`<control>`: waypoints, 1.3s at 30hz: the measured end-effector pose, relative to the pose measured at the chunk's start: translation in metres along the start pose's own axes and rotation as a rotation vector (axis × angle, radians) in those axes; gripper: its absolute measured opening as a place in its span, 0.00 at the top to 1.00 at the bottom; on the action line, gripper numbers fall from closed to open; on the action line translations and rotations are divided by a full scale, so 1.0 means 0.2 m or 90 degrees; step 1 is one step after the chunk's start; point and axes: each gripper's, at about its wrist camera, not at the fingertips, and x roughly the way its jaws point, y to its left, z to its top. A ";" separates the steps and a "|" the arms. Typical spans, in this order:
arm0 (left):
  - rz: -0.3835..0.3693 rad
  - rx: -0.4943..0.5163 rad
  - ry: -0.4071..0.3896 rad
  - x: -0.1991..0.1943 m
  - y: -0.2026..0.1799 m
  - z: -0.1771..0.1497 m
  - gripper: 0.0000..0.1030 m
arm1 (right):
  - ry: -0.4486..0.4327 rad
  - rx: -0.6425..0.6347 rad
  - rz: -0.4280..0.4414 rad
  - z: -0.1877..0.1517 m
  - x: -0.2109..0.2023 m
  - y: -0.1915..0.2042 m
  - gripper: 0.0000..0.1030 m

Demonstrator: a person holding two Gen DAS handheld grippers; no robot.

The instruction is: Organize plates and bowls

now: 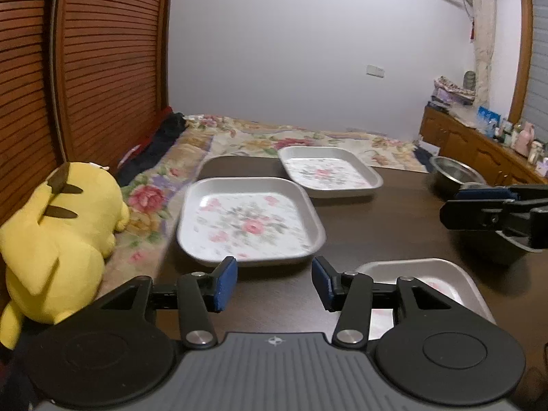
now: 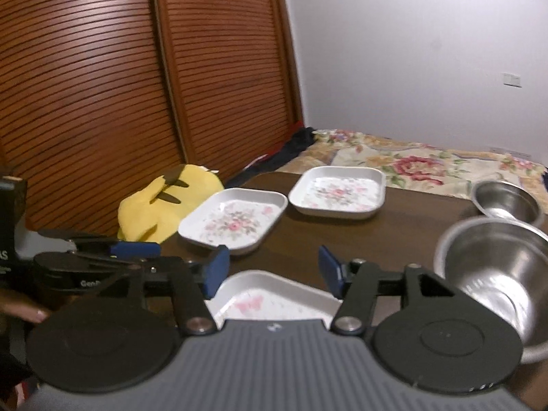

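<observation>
Three white square plates with pink flower prints lie on the dark table (image 1: 376,229). One plate (image 1: 250,221) is just ahead of my left gripper (image 1: 274,282), which is open with nothing between its blue pads. A second plate (image 1: 328,171) lies farther back. The third plate (image 2: 274,296) lies under my right gripper (image 2: 273,270), which is open and hangs above it without touching. To the right, a large steel bowl (image 2: 496,263) stands in front of a smaller steel bowl (image 2: 507,198). The right gripper (image 1: 465,205) also shows at the right edge of the left wrist view.
A yellow plush toy (image 1: 58,233) lies left of the table on a bed with a floral blanket (image 1: 308,137). Slatted wooden doors (image 2: 120,85) stand behind it. A wooden dresser (image 1: 479,144) with small items lines the right wall.
</observation>
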 end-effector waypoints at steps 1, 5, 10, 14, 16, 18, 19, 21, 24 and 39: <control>0.004 0.000 0.001 0.02 0.03 0.02 0.50 | 0.008 0.000 0.008 0.03 0.03 0.01 0.43; -0.003 -0.011 0.003 0.09 0.16 0.07 0.50 | 0.037 0.003 0.024 0.09 0.16 0.03 0.43; -0.011 -0.021 0.009 0.20 0.31 0.13 0.50 | 0.086 0.024 0.040 0.15 0.34 0.04 0.43; -0.035 -0.029 0.024 0.31 0.41 0.15 0.51 | 0.109 0.018 0.033 0.19 0.48 0.06 0.43; -0.043 -0.029 0.030 0.36 0.44 0.16 0.54 | 0.122 0.019 0.028 0.20 0.54 0.06 0.43; -0.052 -0.030 0.034 0.40 0.46 0.16 0.57 | 0.139 0.020 0.021 0.20 0.60 0.05 0.43; -0.054 -0.033 0.035 0.42 0.48 0.17 0.59 | 0.147 0.021 0.018 0.20 0.63 0.05 0.43; -0.063 -0.040 0.039 0.45 0.50 0.16 0.62 | 0.165 0.021 0.013 0.20 0.70 0.03 0.46; -0.079 -0.047 0.048 0.49 0.52 0.15 0.68 | 0.182 0.022 0.008 0.19 0.76 0.03 0.52; -0.089 -0.055 0.054 0.51 0.52 0.13 0.84 | 0.216 0.020 0.003 0.17 0.86 0.04 0.78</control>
